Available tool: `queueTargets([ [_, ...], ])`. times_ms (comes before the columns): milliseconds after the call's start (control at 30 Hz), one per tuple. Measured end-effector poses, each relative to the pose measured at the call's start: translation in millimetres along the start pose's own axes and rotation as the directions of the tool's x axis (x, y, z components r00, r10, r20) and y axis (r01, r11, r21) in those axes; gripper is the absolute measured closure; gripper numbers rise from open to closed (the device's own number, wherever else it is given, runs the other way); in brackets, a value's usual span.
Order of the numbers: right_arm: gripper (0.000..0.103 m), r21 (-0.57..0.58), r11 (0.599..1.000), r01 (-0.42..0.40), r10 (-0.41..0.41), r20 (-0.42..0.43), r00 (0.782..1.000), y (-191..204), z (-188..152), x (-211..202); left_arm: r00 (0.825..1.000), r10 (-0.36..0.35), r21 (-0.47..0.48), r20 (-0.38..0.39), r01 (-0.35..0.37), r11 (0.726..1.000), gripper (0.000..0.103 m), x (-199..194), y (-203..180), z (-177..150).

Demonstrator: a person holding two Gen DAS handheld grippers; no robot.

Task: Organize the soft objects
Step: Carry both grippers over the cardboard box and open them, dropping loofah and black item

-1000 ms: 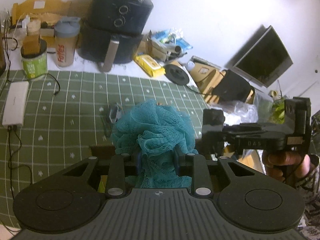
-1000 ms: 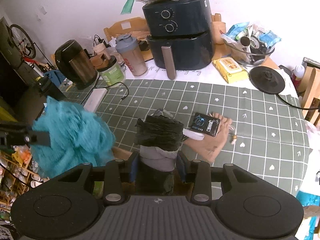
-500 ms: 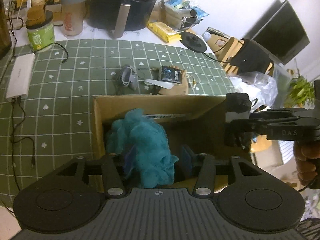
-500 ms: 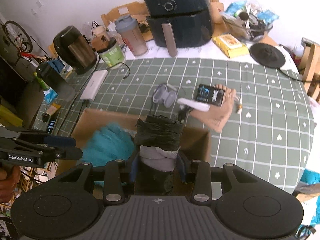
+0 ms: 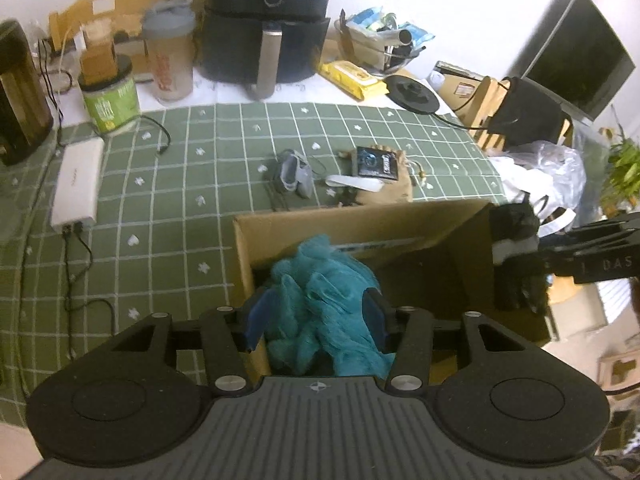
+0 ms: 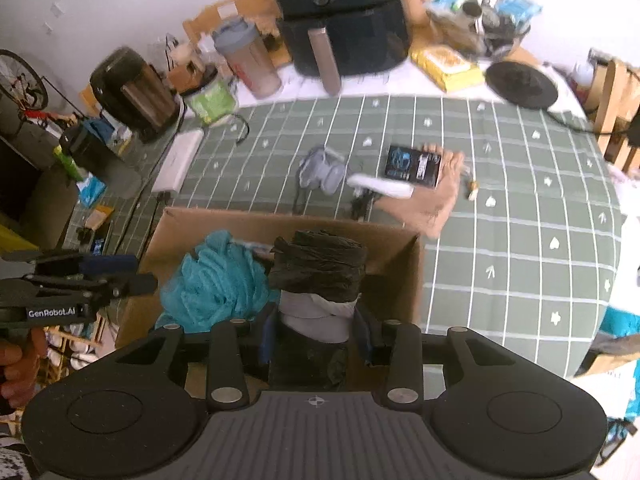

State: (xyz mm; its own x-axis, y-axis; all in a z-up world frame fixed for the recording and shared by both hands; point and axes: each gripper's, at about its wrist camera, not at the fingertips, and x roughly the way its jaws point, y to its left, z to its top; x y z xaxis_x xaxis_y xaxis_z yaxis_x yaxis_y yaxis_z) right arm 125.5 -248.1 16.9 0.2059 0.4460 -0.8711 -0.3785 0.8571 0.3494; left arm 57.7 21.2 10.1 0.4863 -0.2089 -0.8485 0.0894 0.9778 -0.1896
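The left hand-held gripper [image 5: 316, 316] has opened, dropping the teal loofah [image 5: 324, 300] into the cardboard box [image 5: 360, 220]. The right hand-held gripper [image 6: 316, 332] stays clamped on the black roll [image 6: 320, 272] over the box's near edge, likely next.

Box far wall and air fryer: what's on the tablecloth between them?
Left wrist view: between the box and air fryer lie a grey pouch, a black packet on a tan bag, and a white strip. Otherwise bare tablecloth.
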Motion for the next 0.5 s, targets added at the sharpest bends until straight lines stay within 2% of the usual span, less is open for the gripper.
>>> queueTargets([
  [33,0.055,-0.002,1.0,0.003,-0.003,-0.022,1.0,1.5,0.7,2.3,1.0,0.01,0.007,0.006,-0.01,1.0,0.048,-0.7,0.0,0.4],
  [67,0.046,-0.009,1.0,0.011,-0.011,-0.035,0.999,3.8,0.9,4.6,1.0,0.018,0.012,0.01,-0.018,1.0,0.04,-1.2,0.3,0.8],
  [100,0.037,-0.017,1.0,0.013,-0.014,-0.037,0.999,6.2,0.2,5.9,1.0,0.021,0.013,0.016,-0.022,1.0,0.028,-2.0,0.5,0.8],
  [167,0.014,-0.026,0.999,0.019,-0.02,-0.035,0.999,9.6,-0.9,7.7,0.999,0.028,0.012,0.031,-0.028,1.0,0.026,-3.7,2.0,0.1],
  [333,0.0,-0.033,0.999,0.041,-0.042,-0.02,0.999,13.1,-2.2,10.6,0.998,0.048,0.016,0.027,-0.048,0.999,0.025,-1.4,4.4,-1.9],
  [500,0.0,-0.034,0.996,0.084,-0.084,0.002,0.996,12.5,-5.3,11.7,0.997,0.073,0.034,0.035,-0.074,0.997,0.024,-0.4,6.0,-5.9],
])
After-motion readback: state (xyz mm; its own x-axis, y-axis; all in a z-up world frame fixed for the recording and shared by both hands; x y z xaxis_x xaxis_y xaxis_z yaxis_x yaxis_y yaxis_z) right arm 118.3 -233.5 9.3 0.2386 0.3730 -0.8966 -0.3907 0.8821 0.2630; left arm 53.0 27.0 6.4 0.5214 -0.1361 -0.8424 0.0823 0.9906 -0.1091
